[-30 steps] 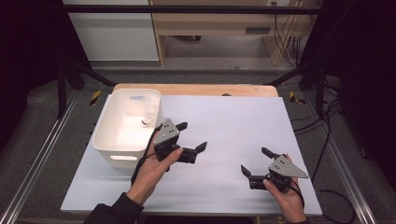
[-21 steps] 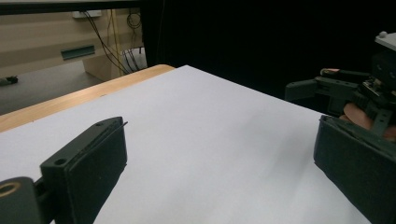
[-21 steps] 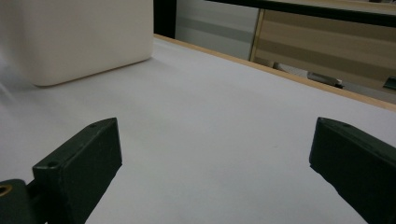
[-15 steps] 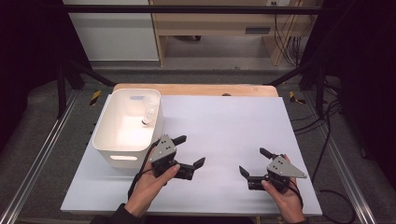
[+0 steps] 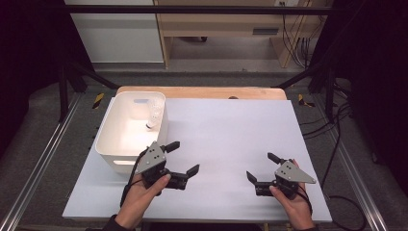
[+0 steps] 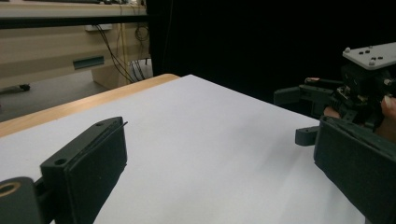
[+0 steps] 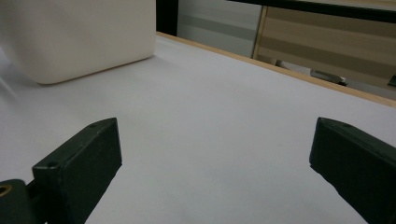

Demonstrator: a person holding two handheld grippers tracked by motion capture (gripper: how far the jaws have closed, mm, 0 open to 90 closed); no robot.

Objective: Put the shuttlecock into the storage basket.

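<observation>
Left tongs (image 5: 184, 157) pointing right, empty

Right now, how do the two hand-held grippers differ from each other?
The left gripper sits close beside the white bin, while the right gripper lies far from it, near the table's right side. The left gripper's jaws point right, toward the table's middle; the right gripper's jaws point left. Both are black, carry a grey plate, stand open and hold nothing.

High view above the near edge, looking forward and down on the table (image 5: 226, 125), both gripper views low and close over its white surface, right gripper view sharing the white bin (image 7: 79, 37).
</observation>
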